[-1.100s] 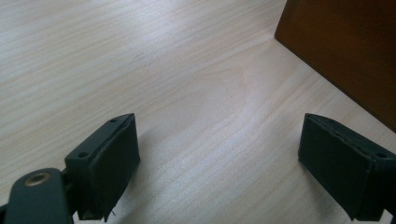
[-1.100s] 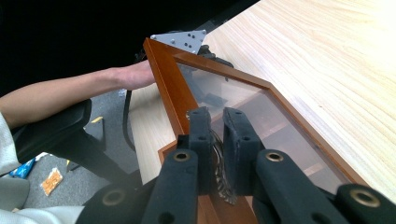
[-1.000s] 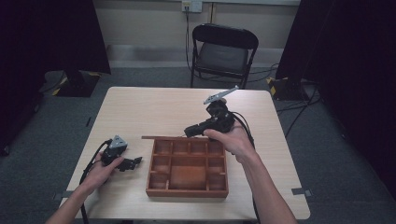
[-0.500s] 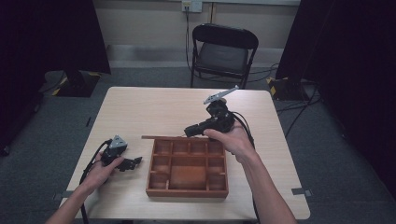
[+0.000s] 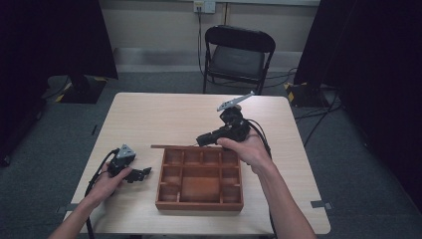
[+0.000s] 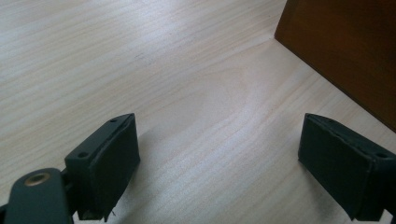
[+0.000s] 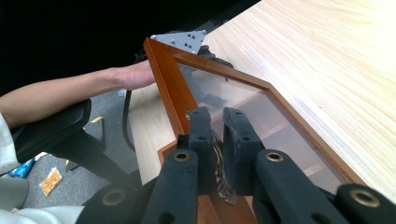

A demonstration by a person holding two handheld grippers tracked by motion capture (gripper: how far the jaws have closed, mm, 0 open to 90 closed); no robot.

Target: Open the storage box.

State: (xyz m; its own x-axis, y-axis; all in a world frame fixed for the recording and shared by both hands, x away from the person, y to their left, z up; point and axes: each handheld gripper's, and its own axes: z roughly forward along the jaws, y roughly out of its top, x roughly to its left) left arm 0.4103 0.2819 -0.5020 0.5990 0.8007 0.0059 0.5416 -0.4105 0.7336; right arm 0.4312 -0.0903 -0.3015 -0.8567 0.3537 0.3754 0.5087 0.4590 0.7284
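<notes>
Lid: we hold the glazed, brown wood-framed lid (image 7: 243, 93) by its edge in the right gripper (image 7: 215, 140), jaws nearly closed, at the far rim of the compartmented wooden box (image 5: 199, 204).
Left gripper (image 6: 224, 163): wide open, empty, left of box.
Technique: lift slowly, keep pinch steady.

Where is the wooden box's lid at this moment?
The lid stands open at the box's far edge, in the high view's centre, gripped by the right gripper.
</notes>
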